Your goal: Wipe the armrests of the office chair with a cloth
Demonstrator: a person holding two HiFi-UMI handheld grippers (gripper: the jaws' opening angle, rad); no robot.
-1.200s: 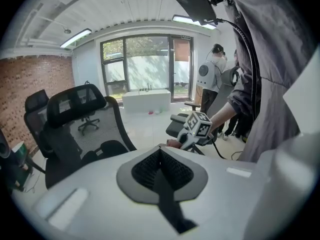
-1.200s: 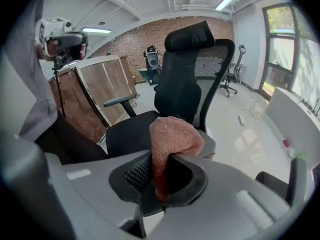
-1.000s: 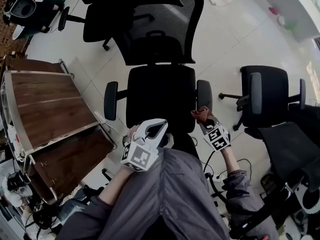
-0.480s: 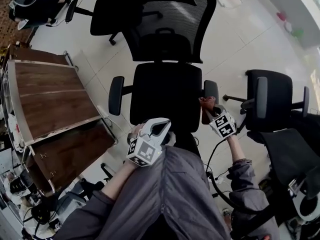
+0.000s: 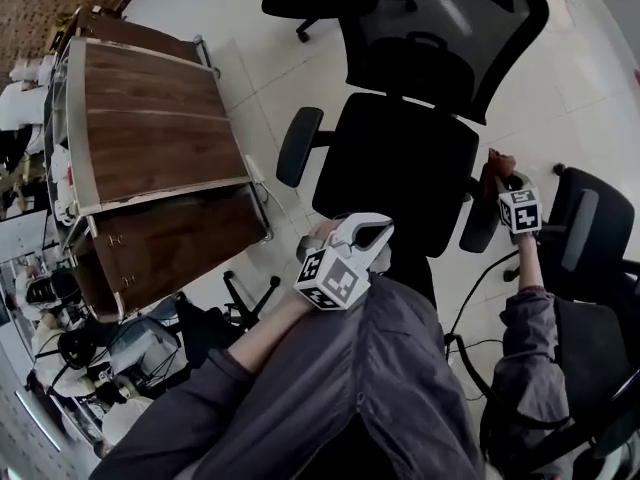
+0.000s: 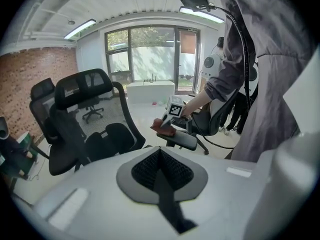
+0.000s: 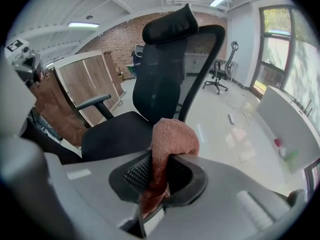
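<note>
Bright, even room. Strip lights (image 6: 80,29) overhead, daylight through windows (image 6: 150,59) ahead of my left tool (image 6: 160,156). Glare on the pale floor (image 5: 590,78) beyond my right tool (image 5: 500,175). Both tool views bend hard, corners black; the nearest tool bodies are soft.

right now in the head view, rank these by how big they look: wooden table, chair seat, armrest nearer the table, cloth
1. wooden table
2. chair seat
3. armrest nearer the table
4. cloth, clearly the smallest
</note>
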